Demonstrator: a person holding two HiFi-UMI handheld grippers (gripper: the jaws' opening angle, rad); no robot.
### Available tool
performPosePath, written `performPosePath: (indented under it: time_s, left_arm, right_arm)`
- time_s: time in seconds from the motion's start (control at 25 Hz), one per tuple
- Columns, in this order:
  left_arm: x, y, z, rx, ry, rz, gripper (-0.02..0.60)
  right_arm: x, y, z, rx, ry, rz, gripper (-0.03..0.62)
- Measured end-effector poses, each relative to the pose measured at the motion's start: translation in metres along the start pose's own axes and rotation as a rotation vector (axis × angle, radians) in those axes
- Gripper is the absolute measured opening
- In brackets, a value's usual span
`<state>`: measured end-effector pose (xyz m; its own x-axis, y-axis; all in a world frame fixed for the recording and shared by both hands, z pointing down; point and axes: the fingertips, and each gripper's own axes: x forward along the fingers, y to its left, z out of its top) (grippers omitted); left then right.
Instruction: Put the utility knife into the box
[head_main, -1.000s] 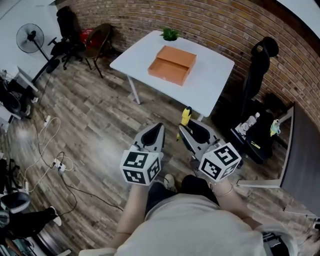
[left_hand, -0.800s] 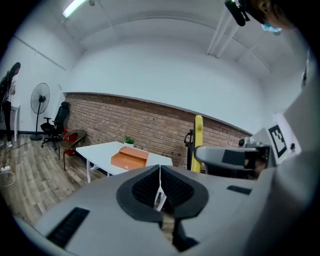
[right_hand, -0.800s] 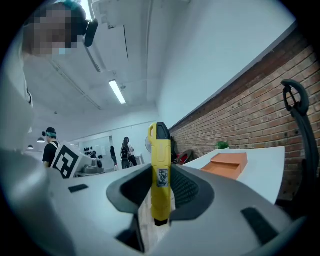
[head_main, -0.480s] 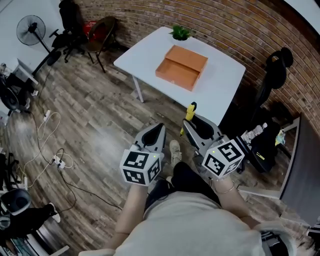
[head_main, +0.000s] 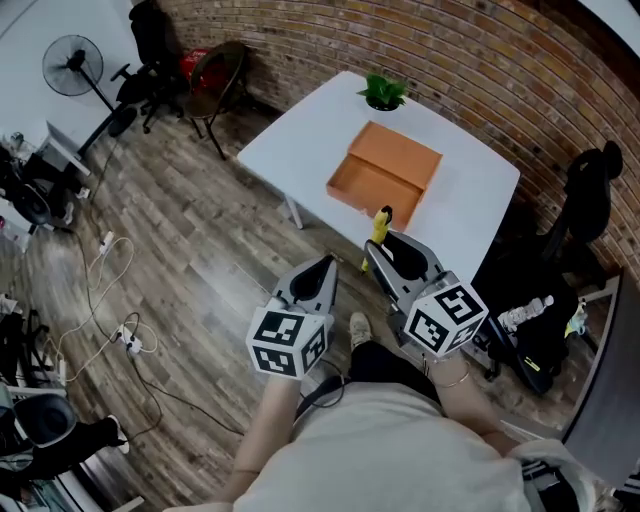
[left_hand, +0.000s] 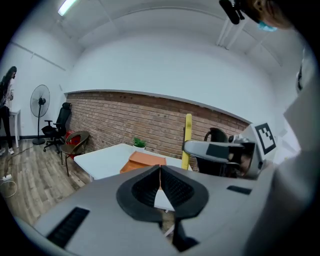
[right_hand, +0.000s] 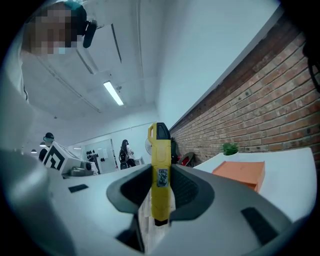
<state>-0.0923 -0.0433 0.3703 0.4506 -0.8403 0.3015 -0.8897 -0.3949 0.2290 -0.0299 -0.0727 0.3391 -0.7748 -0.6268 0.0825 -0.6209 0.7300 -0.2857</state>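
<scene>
My right gripper (right_hand: 160, 192) is clamped on the yellow plastic utility knife (right_hand: 159, 167) with the black tip. Its pads press the lower half of the handle, so the knife stands upright, its long axis crossing the jaws. My left gripper (left_hand: 160, 181) has its jaws pressed together on nothing.

In the head view, the flat orange cardboard box (head_main: 400, 158) lies on the white table (head_main: 300, 140), straight ahead of the right gripper (head_main: 388, 248) and just past the knife's top end (head_main: 380, 226). The left gripper (head_main: 322, 268) sits further from the box, so I judge the placing falls to my right hand. The knife would have to tip over to lie flat inside.

Only the right gripper view shows the grip on the handle. Only the head view looks down into the box's open tray and shows the small green plant (head_main: 383, 92) behind it.
</scene>
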Motion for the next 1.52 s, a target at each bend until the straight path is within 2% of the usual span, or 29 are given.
performPosePath:
  time_s: [0.16, 0.28, 0.56, 0.76, 1.08, 1.36, 1.52]
  left_arm:
    - [0.041, 0.031, 0.023, -0.010, -0.005, 0.030, 0.008]
    - [0.077, 0.048, 0.039, 0.011, -0.009, 0.038, 0.008]
    - [0.141, 0.061, 0.069, 0.019, -0.027, 0.026, 0.008]
    - [0.167, 0.076, 0.062, -0.026, -0.007, 0.036, 0.008]
    - [0.185, 0.086, 0.059, -0.045, 0.031, -0.001, 0.008]
    - [0.210, 0.092, 0.061, -0.060, 0.072, -0.070, 0.008]
    - [0.209, 0.093, 0.055, -0.106, 0.091, -0.113, 0.008]
  right_arm:
    - [0.039, -0.031, 0.020, 0.000, -0.010, 0.040, 0.112]
    - [0.064, -0.059, 0.031, -0.003, -0.013, 0.066, 0.112]
    - [0.094, -0.115, 0.053, -0.017, -0.010, 0.070, 0.112]
    - [0.101, -0.151, 0.053, -0.005, 0.014, 0.031, 0.112]
    - [0.101, -0.172, 0.051, 0.000, 0.028, -0.037, 0.112]
    - [0.108, -0.199, 0.045, 0.021, 0.070, -0.132, 0.112]
    - [0.109, -0.196, 0.037, -0.022, 0.128, -0.167, 0.112]
